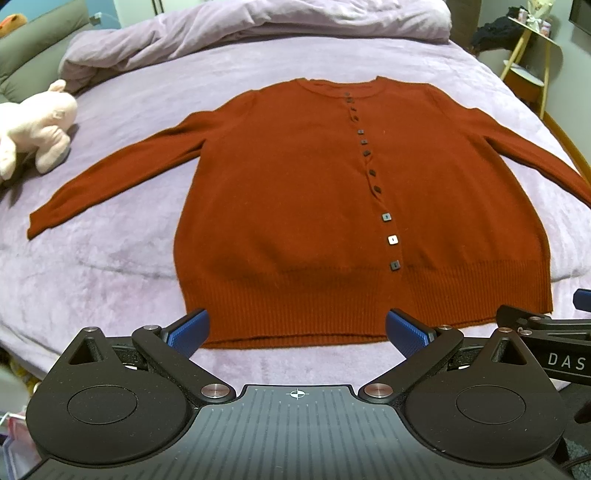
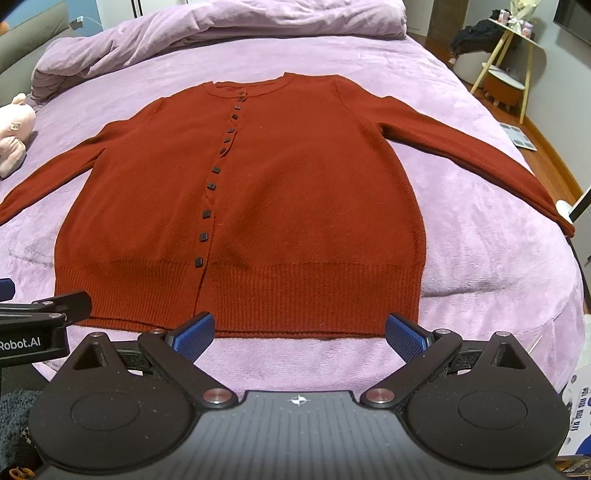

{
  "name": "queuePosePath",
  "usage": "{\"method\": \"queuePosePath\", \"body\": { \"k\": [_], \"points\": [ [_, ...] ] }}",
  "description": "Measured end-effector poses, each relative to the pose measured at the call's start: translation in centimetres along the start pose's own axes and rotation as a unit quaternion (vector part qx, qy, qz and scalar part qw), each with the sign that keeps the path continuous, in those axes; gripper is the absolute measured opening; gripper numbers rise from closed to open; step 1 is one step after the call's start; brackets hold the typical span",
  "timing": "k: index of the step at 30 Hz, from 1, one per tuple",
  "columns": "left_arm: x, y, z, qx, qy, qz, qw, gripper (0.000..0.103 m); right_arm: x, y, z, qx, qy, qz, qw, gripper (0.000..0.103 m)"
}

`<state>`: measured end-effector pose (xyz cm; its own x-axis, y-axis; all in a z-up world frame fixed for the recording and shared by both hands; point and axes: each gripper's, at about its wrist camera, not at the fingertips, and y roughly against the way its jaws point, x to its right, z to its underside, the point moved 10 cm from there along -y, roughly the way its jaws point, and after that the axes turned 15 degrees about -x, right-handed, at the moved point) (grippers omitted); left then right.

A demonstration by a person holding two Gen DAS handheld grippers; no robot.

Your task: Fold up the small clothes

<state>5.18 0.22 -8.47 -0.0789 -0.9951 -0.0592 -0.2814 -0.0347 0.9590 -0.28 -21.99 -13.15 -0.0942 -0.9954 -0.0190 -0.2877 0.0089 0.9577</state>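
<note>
Two hand-held grippers, both with jaws spread wide and holding nothing: left hand-held gripper, right hand-held gripper, side by side just short of the hem. Rust-red cardigan lies flat, buttoned, front up on the purple bed, sleeves spread outward, collar at far end. Pink plush toy sits left of left sleeve. Rumpled duvet beyond collar.
</note>
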Motion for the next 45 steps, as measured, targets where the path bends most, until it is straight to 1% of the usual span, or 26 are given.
{"method": "queuePosePath", "body": {
  "k": [31,45],
  "points": [
    [-0.1,-0.29,0.22,-0.002,0.001,0.0,1.0,0.103,0.26,0.05,-0.14,0.002,-0.002,0.0,1.0,0.099],
    [-0.09,-0.56,0.19,-0.009,0.0,-0.001,1.0,0.103,0.5,-0.17,-0.15,0.002,-0.008,-0.003,1.0,0.099]
  ]
}}
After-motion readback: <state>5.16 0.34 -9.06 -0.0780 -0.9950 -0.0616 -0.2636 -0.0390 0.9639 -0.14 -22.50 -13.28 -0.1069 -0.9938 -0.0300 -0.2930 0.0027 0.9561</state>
